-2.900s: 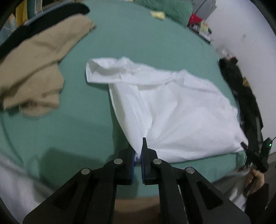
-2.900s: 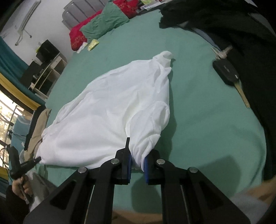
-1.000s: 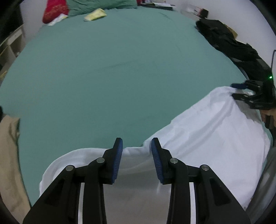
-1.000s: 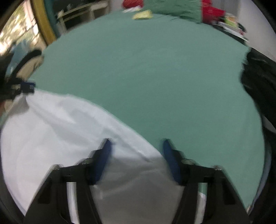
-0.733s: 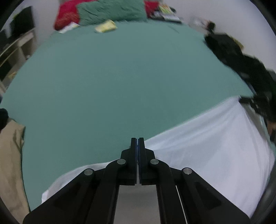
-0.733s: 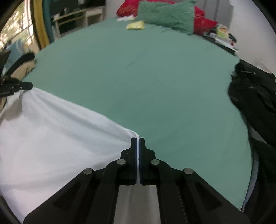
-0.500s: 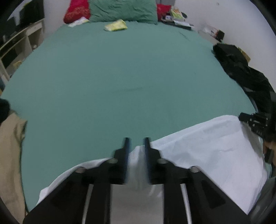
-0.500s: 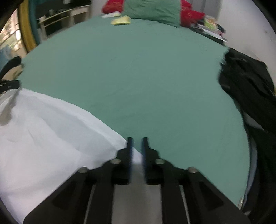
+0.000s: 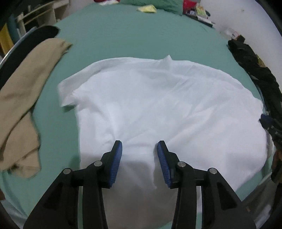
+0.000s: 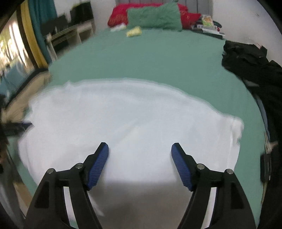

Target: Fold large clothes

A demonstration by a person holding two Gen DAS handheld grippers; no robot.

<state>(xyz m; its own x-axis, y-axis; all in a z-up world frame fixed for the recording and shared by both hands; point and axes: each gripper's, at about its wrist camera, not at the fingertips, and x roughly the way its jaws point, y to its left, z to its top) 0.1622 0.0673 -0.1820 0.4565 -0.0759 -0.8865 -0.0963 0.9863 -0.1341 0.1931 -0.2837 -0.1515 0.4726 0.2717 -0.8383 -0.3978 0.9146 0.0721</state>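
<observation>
A large white shirt [image 9: 158, 105] lies spread flat on the green bed sheet [image 9: 141, 35], its collar pointing to the far side. It also shows in the right wrist view [image 10: 123, 114], slightly blurred. My left gripper [image 9: 139, 146] is open and empty above the shirt's near hem. My right gripper [image 10: 140, 148] is wide open and empty above the near edge of the shirt. The right gripper shows at the right edge of the left wrist view [image 9: 269, 123].
A tan garment [image 9: 23, 91] lies on the bed at the left. A pile of black clothes [image 10: 255, 63] lies along the right edge. Green and red pillows [image 10: 155, 15] and a yellow item [image 10: 134, 31] sit at the head. Shelves [image 10: 70, 33] stand at left.
Both grippers were shut on the shirt's near edge and carried it over the bed. Now both have opened and let go, and the shirt lies spread flat.
</observation>
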